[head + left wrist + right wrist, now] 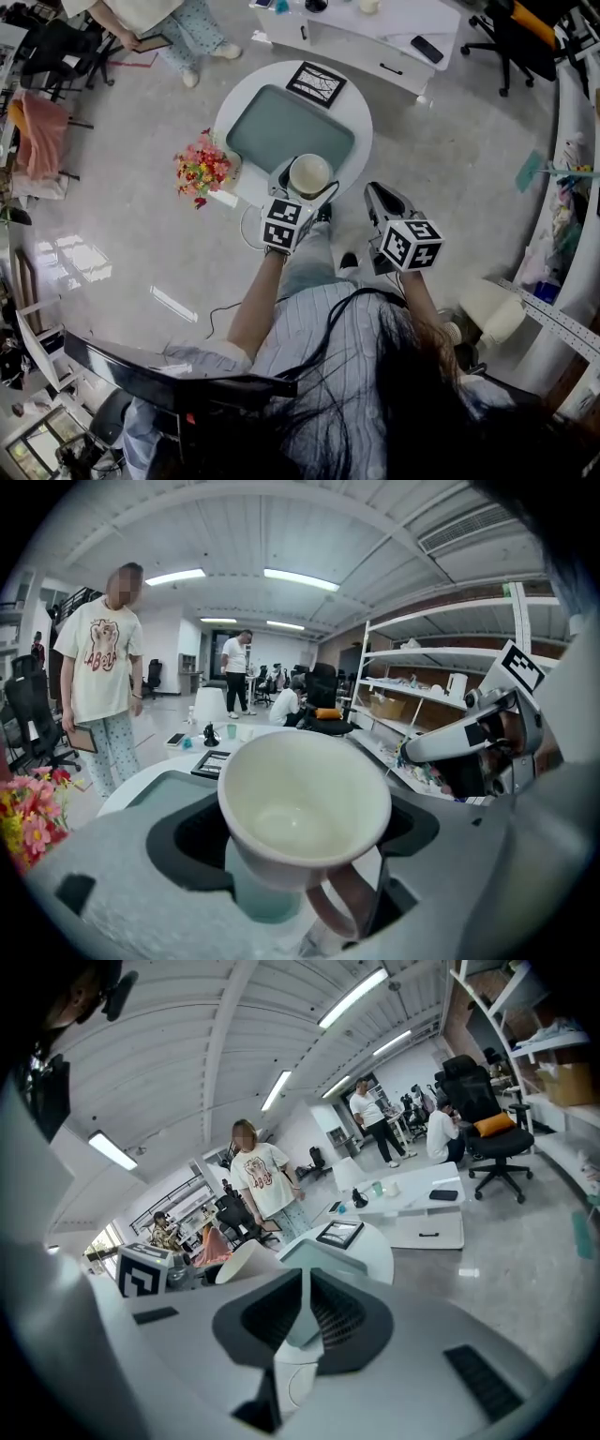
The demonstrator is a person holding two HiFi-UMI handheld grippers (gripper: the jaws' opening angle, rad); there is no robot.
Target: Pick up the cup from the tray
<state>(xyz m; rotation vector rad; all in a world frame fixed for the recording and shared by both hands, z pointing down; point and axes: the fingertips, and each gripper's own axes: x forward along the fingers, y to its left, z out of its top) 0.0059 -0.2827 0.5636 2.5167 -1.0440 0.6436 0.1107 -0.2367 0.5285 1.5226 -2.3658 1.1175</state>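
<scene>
**Cream cup (302, 803) gripped in the left hand-held gripper (298, 192), at the near edge of the tray (281, 127)**

Cream ceramic fills the left gripper view. The jaws are clamped on the cup's body from either side. Its open mouth is tipped back toward the camera, and its handle hangs down at the near side. The inside of the cup looks bare. In the head view the cup sits at the tip of this gripper, just off the tray's near edge and over the rim of the round white tabletop (361, 117). None of it is seen resting on the tray.

The right hand-held gripper (306, 1312) has its jaws pressed together with nothing between them. It is held to the right of the tray's near corner, apart from the cup and beyond the tabletop's rim.

The tray is a grey-green rounded rectangle, and its surface looks bare. At its far edge a black-framed picture (316, 84) lies flat on the tabletop. Left of the tray, at the tabletop's rim, stands a bunch of red, pink and yellow flowers (202, 169).

Farther beyond the tray are a low white desk (375, 37) and a standing person (178, 28) in a pale T-shirt and patterned trousers.
</scene>
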